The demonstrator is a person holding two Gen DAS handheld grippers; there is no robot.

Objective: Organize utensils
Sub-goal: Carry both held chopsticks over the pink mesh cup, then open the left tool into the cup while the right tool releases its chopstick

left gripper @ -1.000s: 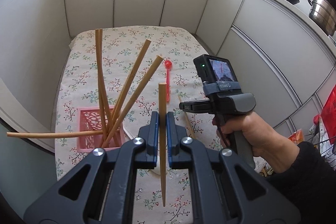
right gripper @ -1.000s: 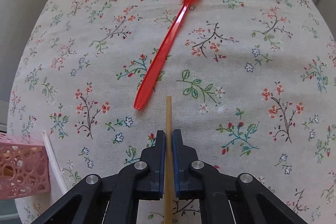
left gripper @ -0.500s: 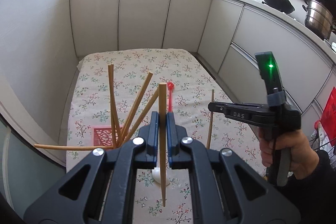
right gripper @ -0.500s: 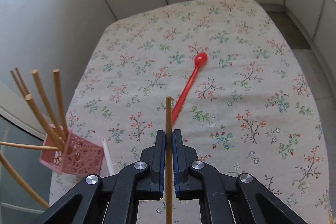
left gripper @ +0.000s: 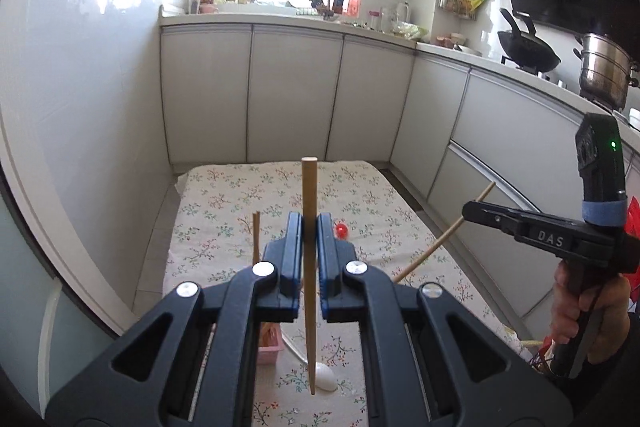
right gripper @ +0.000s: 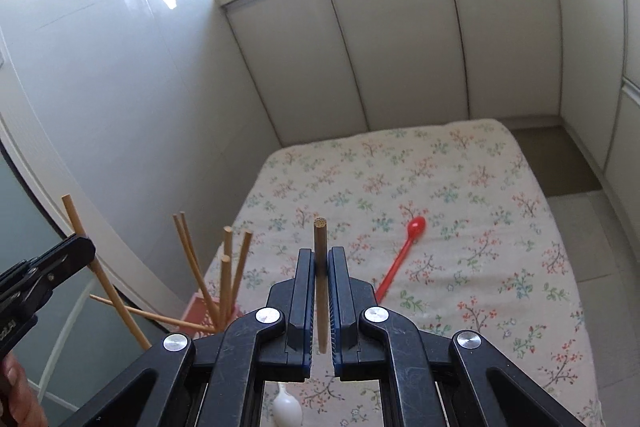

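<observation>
My left gripper (left gripper: 310, 223) is shut on a wooden chopstick (left gripper: 309, 187) that stands upright between its pads, high above the floral table (left gripper: 224, 227). My right gripper (right gripper: 320, 255) is shut on a second chopstick (right gripper: 321, 231), also upright. In the left wrist view, the right gripper (left gripper: 471, 213) hangs off to the right with its chopstick (left gripper: 436, 241) slanting down. A pink lattice holder (right gripper: 197, 309) with several chopsticks (right gripper: 226, 279) stands at the table's near left edge. A red spoon (right gripper: 402, 257) lies mid-table. A white spoon (right gripper: 286, 407) lies near the holder.
Grey cabinet fronts (left gripper: 296, 95) close in the table at the back and right, and a glossy wall (right gripper: 100, 87) runs along the left. A wok (left gripper: 528, 53) and a steel pot (left gripper: 606, 73) sit on the counter at right. A hand (left gripper: 580, 315) holds the right gripper's grip.
Both grippers have risen and tilted upward, the right one much more, each still clamped on its chopstick. The table and holder have dropped lower in both views and the counter has come into sight.
</observation>
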